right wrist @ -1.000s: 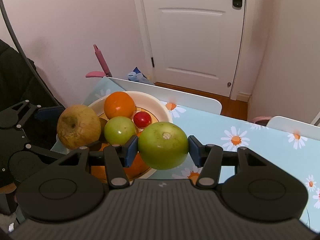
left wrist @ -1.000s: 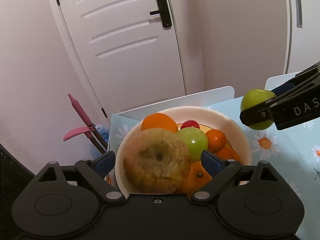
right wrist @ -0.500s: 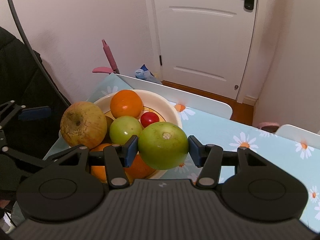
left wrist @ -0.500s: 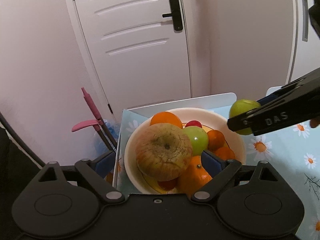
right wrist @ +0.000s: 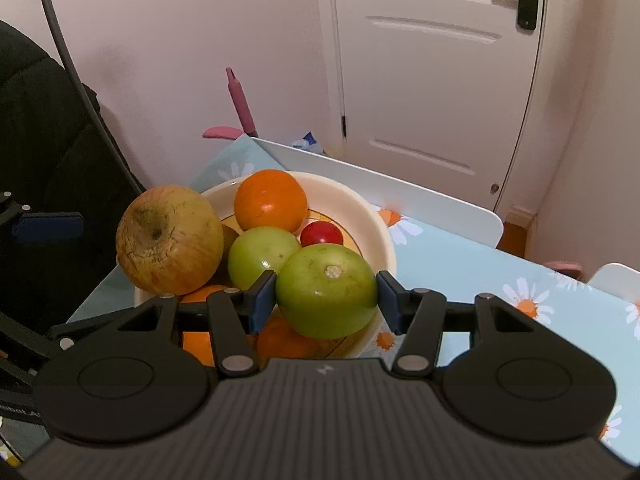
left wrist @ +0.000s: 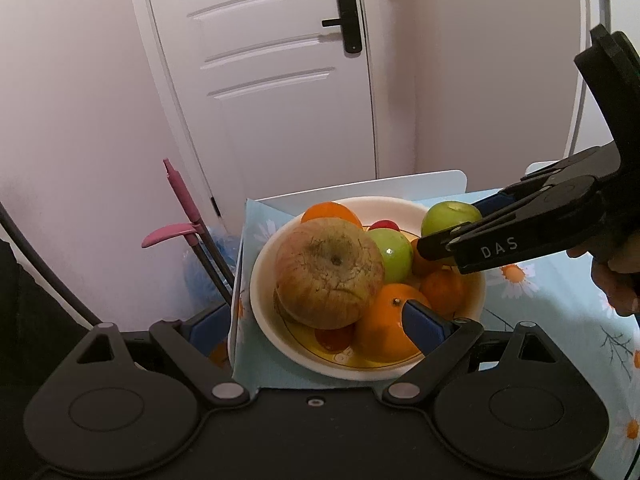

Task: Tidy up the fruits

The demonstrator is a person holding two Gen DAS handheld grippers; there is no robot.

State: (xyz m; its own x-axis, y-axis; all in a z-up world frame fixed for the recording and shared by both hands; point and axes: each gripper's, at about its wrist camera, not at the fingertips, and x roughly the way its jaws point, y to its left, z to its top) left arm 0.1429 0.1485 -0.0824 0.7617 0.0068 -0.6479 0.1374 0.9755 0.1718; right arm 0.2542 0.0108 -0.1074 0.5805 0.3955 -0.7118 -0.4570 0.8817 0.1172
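A cream bowl near the table's left end holds a big brownish apple, oranges, a green fruit and a small red fruit. My right gripper is shut on a green tomato-like fruit, held over the bowl's right side. My left gripper is open and empty, its fingers apart on either side of the bowl's near part, pulled back from the apple.
The table has a light blue daisy cloth. White chair backs stand at the far edge. A pink-handled broom and dustpan lean on the wall beside a white door. A black chair stands left.
The left gripper has drawn back and up from the big apple, which now rests in the bowl. The right gripper has carried the green fruit leftward, over the bowl.
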